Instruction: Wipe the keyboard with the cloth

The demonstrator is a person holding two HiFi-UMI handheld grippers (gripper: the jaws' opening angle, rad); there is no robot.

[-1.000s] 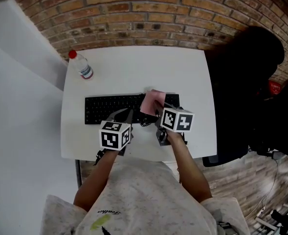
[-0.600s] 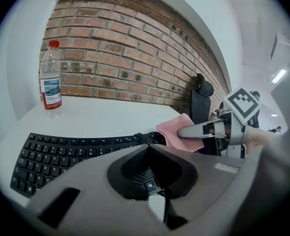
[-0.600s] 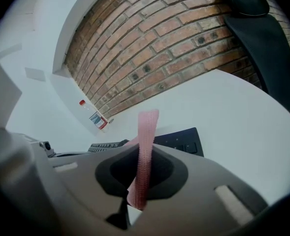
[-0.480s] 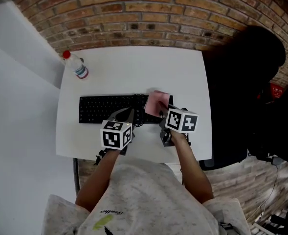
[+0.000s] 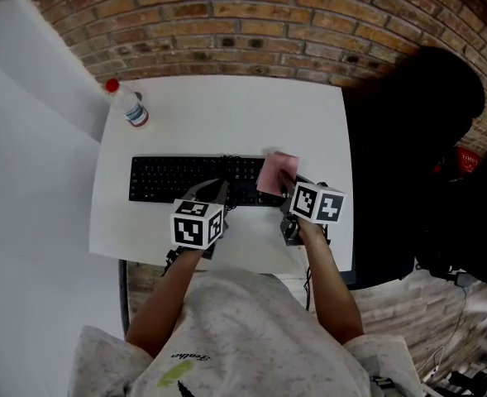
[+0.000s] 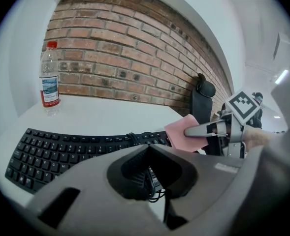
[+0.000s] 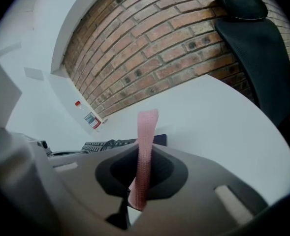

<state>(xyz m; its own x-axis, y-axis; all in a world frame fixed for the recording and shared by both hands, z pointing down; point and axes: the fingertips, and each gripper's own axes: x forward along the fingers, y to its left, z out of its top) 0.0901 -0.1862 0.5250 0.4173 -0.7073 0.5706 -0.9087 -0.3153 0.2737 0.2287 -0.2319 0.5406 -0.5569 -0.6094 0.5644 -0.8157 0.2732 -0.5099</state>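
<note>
A black keyboard (image 5: 177, 179) lies across the white table (image 5: 226, 114). A pink cloth (image 5: 276, 172) rests over the keyboard's right end, and my right gripper (image 5: 286, 184) is shut on it. In the right gripper view the cloth (image 7: 145, 146) stands up as a thin strip between the closed jaws, with the keyboard (image 7: 103, 145) low at the left. My left gripper (image 5: 218, 190) sits at the keyboard's front edge near its middle, shut with nothing seen between its tips. The left gripper view shows the keyboard (image 6: 61, 149), a black cable below the jaws, and the cloth (image 6: 184, 132) at the right.
A clear water bottle with a red cap (image 5: 127, 106) stands at the table's far left corner. A black office chair (image 5: 408, 139) is beside the table's right edge. A brick wall runs behind the table.
My right gripper has carried the pink cloth rightward along the keyboard, toward its right end. The left gripper has stayed at the keyboard's front edge.
</note>
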